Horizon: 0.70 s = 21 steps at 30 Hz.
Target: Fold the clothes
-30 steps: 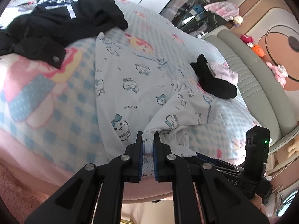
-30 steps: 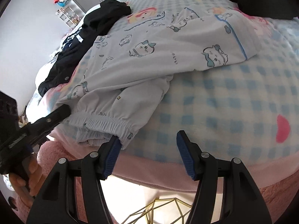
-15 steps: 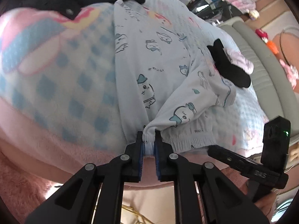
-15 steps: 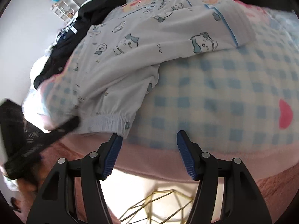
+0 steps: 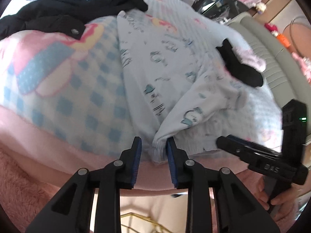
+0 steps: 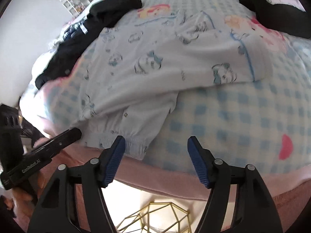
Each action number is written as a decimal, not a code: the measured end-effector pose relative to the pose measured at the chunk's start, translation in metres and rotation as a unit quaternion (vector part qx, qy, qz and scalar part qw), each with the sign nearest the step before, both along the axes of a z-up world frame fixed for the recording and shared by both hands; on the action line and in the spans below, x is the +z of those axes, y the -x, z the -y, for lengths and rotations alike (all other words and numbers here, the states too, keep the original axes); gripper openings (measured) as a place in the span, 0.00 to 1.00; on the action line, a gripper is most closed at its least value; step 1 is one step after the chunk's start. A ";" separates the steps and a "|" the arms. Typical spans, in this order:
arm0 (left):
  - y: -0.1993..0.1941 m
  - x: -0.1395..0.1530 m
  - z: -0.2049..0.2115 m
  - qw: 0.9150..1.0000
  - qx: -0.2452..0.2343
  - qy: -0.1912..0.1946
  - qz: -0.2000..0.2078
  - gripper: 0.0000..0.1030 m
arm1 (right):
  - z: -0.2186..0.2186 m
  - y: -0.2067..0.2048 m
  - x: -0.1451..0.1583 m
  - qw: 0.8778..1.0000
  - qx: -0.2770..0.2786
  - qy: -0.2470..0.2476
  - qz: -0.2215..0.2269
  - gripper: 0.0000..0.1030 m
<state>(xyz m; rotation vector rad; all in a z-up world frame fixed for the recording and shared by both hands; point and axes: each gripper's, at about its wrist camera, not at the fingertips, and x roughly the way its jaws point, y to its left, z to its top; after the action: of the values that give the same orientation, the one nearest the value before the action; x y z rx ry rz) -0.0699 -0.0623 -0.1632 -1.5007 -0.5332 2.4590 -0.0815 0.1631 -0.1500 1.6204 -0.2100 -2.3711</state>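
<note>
Left claw (image 5: 152,151) opening — pajama waistband (image 5: 159,145) loose between its blue pads.

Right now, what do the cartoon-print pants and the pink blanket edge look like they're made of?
Cartoon-print pants: thin, matte woven or knit cotton by the look; soft creases, gathered elastic cuff.
Pink blanket edge: fluffy fleece or plush, probably synthetic; its surface is fuzzy with visible nap.

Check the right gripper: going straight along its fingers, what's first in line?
Probably the checked blanket at the bed's edge, just right of the pajama waistband. The right gripper is open and holds nothing; depth is hard to judge.
</note>
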 end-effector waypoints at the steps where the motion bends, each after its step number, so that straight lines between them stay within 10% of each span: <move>1: -0.001 -0.003 0.000 1.000 0.003 0.009 0.003 0.29 | 0.001 -0.001 -0.004 1.000 0.001 -0.010 -0.004 0.64; 6: -0.004 0.003 0.014 1.000 0.018 -0.022 -0.004 0.29 | -0.023 -0.003 -0.023 0.997 -0.048 -0.051 0.021 0.61; 12: 0.003 0.001 0.017 0.998 0.013 -0.063 0.004 0.28 | -0.047 0.002 -0.008 0.988 -0.067 0.135 0.020 0.67; 21: 0.008 -0.018 0.011 0.998 0.016 -0.056 0.018 0.22 | -0.015 0.015 -0.033 0.995 -0.027 0.085 0.037 0.59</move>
<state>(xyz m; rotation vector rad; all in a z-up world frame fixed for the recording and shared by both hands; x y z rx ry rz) -0.0775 -0.0728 -0.1808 -1.5061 -0.6938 2.3860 -0.0963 0.1780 -0.1829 1.6417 -0.4634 -2.2652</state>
